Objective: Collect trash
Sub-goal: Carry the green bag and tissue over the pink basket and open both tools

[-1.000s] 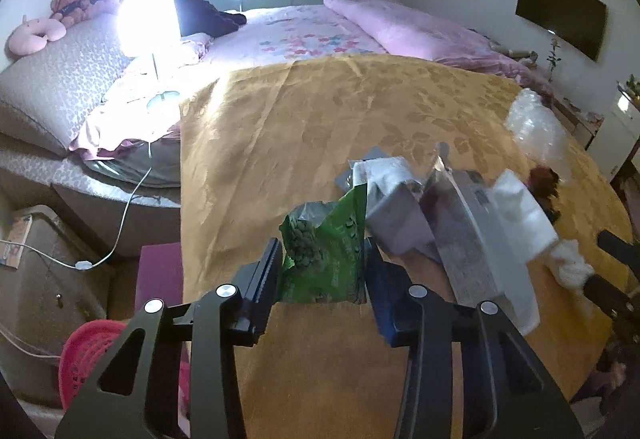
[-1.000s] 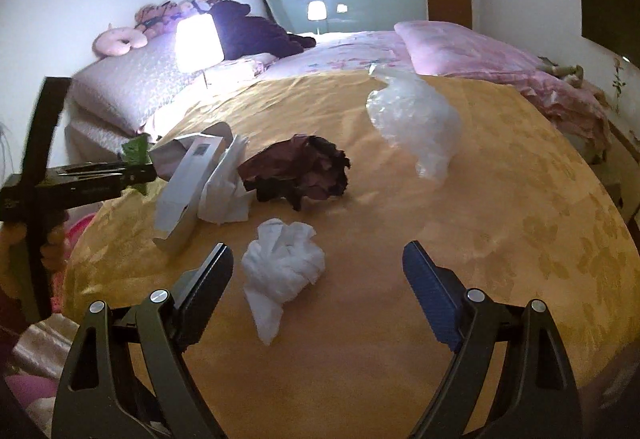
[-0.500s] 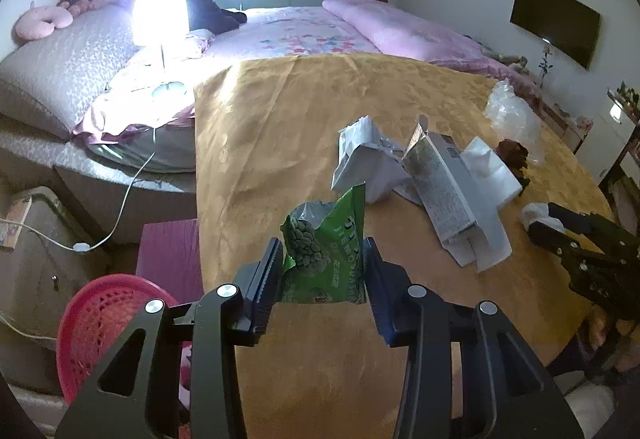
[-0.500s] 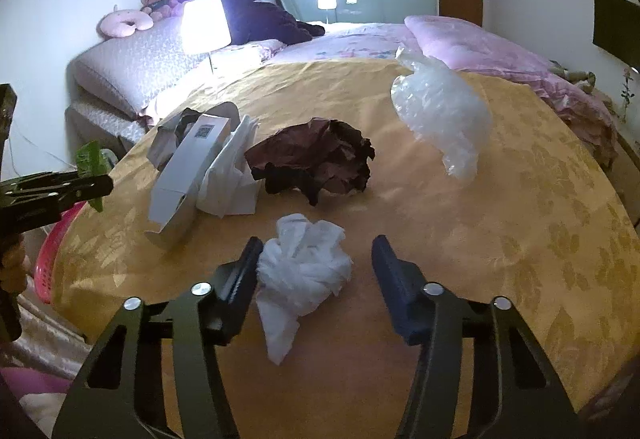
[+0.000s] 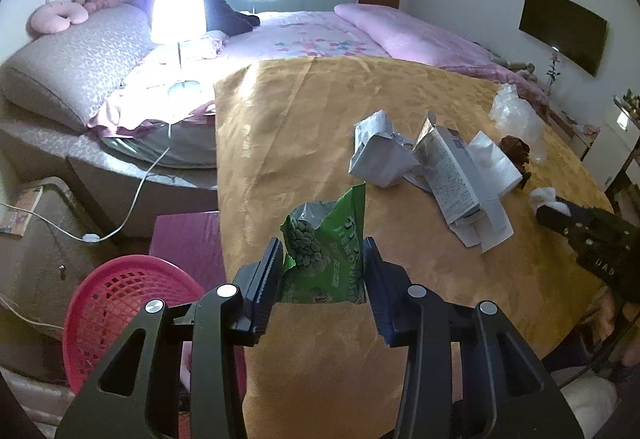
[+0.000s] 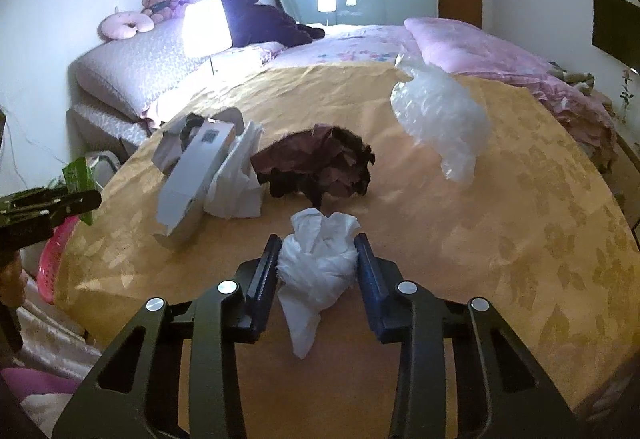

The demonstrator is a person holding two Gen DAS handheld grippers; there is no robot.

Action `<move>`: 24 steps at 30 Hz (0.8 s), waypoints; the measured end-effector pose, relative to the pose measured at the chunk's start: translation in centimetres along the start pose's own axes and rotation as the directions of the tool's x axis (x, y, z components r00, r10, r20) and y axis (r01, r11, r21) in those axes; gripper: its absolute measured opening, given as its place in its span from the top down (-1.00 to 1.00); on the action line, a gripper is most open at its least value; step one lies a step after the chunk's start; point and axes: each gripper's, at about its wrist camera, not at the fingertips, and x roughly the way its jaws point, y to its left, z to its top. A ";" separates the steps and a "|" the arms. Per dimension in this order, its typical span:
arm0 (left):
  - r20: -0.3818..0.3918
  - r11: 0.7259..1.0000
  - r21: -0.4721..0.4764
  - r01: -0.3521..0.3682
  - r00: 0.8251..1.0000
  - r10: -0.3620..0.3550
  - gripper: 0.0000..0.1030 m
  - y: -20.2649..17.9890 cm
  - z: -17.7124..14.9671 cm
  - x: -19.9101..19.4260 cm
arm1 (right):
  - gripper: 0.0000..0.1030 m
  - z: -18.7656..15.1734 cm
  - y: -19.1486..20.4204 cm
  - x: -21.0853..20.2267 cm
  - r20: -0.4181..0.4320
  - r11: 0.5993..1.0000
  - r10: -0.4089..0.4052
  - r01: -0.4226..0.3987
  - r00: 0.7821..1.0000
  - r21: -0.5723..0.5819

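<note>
My left gripper [image 5: 320, 271] is shut on a green snack bag [image 5: 328, 255] and holds it above the near left edge of the yellow bedspread [image 5: 304, 127]. A pink mesh basket [image 5: 116, 303] stands on the floor below left of it. My right gripper [image 6: 316, 263] is shut on a crumpled white tissue [image 6: 316, 263] that rests on the bedspread. Further trash lies beyond: a grey carton [image 6: 196, 175], white paper [image 6: 236, 183], a dark crumpled wrapper [image 6: 316, 167] and a clear plastic bag [image 6: 440, 115].
A lit lamp [image 5: 178, 11] stands beside the bed on the left, with a cable [image 5: 132, 199] trailing to the floor. Pink bedding [image 5: 320, 35] and pillows lie behind. A purple box [image 5: 188, 235] sits beside the basket.
My left gripper has drawn back to the left with the green bag, bringing the pink basket into view. My right gripper has moved onto the white tissue and closed on it.
</note>
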 end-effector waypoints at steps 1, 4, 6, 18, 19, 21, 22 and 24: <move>0.005 1.000 -0.003 -0.002 1.000 0.002 0.24 0.1 0.0 -0.2 | 0.29 0.1 0.0 -0.3 0.008 1.000 0.000 0.000 1.000 0.001; 0.016 1.000 -0.010 -0.009 1.000 0.009 0.24 0.4 0.0 -0.8 | 0.29 0.7 0.0 -0.8 0.024 1.000 0.002 -0.002 1.000 0.002; 0.025 1.000 -0.017 -0.016 1.000 0.016 0.24 0.6 0.0 -1.2 | 0.29 1.1 0.2 -1.3 0.036 1.000 0.005 -0.005 0.999 0.003; 0.053 0.991 -0.104 -0.079 0.995 0.085 0.24 3.7 -0.6 -3.5 | 0.29 3.8 3.1 -2.4 0.084 0.997 0.064 -0.060 0.994 -0.048; 0.053 0.990 -0.112 -0.083 0.995 0.090 0.24 4.0 -0.6 -3.7 | 0.29 3.9 3.4 -2.4 0.086 0.997 0.068 -0.064 0.994 -0.052; 0.054 0.986 -0.135 -0.095 0.993 0.103 0.24 4.7 -0.7 -4.1 | 0.29 4.5 4.2 -2.2 0.089 0.995 0.084 -0.078 0.992 -0.069; 0.056 0.985 -0.142 -0.099 0.993 0.108 0.24 4.9 -0.7 -4.2 | 0.29 4.7 4.6 -2.2 0.090 0.993 0.092 -0.085 0.992 -0.077; 0.061 0.980 -0.161 -0.120 0.989 0.131 0.24 5.6 -0.8 -4.7 | 0.29 5.1 5.5 -2.0 0.090 0.991 0.105 -0.097 0.990 -0.092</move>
